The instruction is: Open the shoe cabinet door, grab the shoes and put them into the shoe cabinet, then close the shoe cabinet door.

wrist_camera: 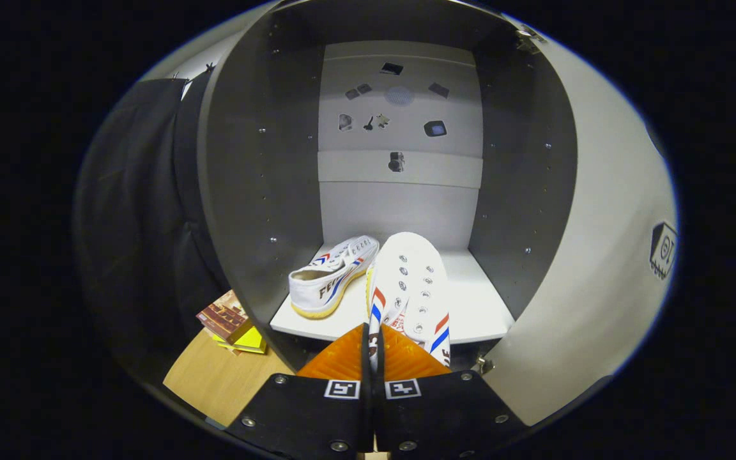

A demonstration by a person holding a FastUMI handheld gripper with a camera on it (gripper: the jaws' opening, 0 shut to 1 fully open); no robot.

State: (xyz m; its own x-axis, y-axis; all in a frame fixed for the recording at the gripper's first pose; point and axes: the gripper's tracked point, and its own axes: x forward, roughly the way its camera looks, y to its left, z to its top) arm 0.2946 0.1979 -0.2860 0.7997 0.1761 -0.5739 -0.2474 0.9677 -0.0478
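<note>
The shoe cabinet stands open straight ahead, its door swung out to the right. One white sneaker with red and blue stripes lies on the cabinet's white bottom shelf, left side, heel toward me. My gripper is shut on the second matching sneaker, pinching its side wall near the heel. This shoe points into the cabinet, over the shelf's front edge, to the right of the first one.
Small stickers dot the cabinet's pale back panel. Left of the cabinet, a stack of books rests on a wooden surface. Black cloth hangs further left. Bare shelf lies right of the held shoe.
</note>
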